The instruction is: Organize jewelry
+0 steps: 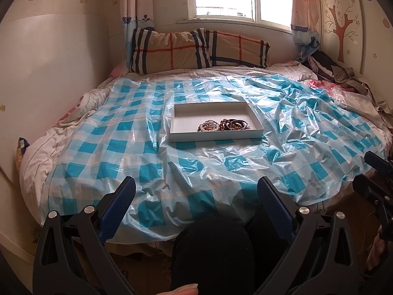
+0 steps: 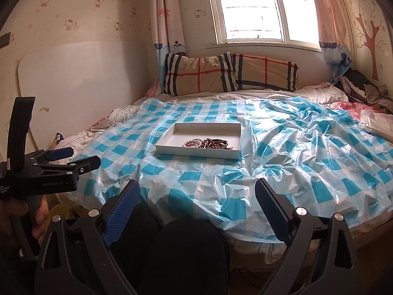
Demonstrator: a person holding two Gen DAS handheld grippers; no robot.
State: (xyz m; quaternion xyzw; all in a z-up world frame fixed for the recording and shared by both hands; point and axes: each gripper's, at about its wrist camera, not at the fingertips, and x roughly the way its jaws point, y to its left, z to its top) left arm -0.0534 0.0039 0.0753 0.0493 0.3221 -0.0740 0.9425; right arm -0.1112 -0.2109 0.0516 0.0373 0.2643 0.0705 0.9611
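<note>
On the bed (image 1: 73, 147), one tray (image 1: 216, 136), two pillows (image 1: 172, 49)

**Bed under a checked plastic sheet**

The bed (image 1: 61, 132) carries a crinkled blue-and-white checked plastic sheet (image 1: 122, 147). A shallow white tray (image 1: 183, 136) rests on the sheet near its middle. Two plaid pillows (image 1: 172, 49) lean at the head, and rumpled clothes (image 1: 343, 73) lie at the far right corner.

Inside the white tray (image 1: 216, 136), the tangled bead bracelets (image 1: 222, 125) are too small to count or tell apart; its near wall hides their lowest strands in the right wrist view
</note>
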